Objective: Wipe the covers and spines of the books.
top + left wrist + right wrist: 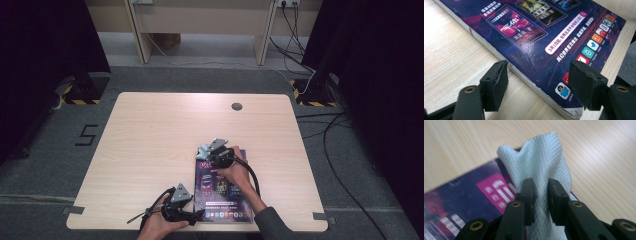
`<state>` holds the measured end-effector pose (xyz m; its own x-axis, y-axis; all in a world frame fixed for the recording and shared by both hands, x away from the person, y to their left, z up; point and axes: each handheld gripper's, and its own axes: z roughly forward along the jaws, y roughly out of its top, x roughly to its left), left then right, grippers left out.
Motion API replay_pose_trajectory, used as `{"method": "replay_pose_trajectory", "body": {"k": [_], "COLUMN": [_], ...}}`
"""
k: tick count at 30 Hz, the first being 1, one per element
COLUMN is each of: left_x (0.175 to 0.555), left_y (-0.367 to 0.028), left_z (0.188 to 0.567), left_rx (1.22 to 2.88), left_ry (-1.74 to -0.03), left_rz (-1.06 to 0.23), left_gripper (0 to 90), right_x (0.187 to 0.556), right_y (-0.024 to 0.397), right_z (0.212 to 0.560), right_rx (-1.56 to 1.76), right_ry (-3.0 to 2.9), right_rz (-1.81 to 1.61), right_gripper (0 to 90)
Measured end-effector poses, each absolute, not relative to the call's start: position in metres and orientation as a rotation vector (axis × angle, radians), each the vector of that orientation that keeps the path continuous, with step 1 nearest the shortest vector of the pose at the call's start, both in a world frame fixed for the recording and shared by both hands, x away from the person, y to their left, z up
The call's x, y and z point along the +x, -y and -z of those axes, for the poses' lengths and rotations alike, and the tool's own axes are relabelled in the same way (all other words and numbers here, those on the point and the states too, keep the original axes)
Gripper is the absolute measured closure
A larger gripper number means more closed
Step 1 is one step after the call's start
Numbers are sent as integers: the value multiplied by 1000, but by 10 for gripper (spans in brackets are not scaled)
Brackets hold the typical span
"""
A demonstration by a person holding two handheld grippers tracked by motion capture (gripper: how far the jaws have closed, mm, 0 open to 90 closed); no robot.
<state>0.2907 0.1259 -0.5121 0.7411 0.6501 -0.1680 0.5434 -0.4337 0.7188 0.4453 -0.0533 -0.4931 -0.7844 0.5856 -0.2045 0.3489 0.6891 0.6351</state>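
The white cloth [541, 160] lay on the magazine's [220, 192] far end, pinched in our right tool [541, 202]; our left tool [539, 85], jaws wide, straddled its near corner on the tabletop [160, 135]. Wiping seemingly underway; next, a steady drag.

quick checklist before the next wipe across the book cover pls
1. Cloth clamped in right gripper: ok, pinched between the pads.
2. Cloth over the book: ok, it hangs at the cover's far end.
3. Left gripper steadying the book: not ok, its jaws stand open, one over the table beside the near edge, one over the cover, no pad pressing.
4. Book flat on the table: ok, though the near corner looks slightly frayed.
5. Cloth touching the cover: cannot tell, the contact is hidden.
6. Cover free of other things: ok.
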Motion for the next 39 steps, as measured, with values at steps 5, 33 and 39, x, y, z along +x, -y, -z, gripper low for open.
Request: {"method": "replay_pose_trajectory", "body": {"k": [5,33,39], "left_x": [290,290,290], "left_y": [-125,-125,-125], "left_z": [512,512,512], "left_rx": [2138,2137,2136], "left_ry": [-895,-897,-898], "left_rz": [-169,-174,-172], "left_gripper": [306,303,303], "right_x": [442,439,446], "right_y": [39,103,140], "right_z": [493,490,489], "right_rx": [686,793,924], "right_ry": [-2528,-2485,-2428], "right_rz": [-832,-745,-740], "right_gripper": [764,755,755]}}
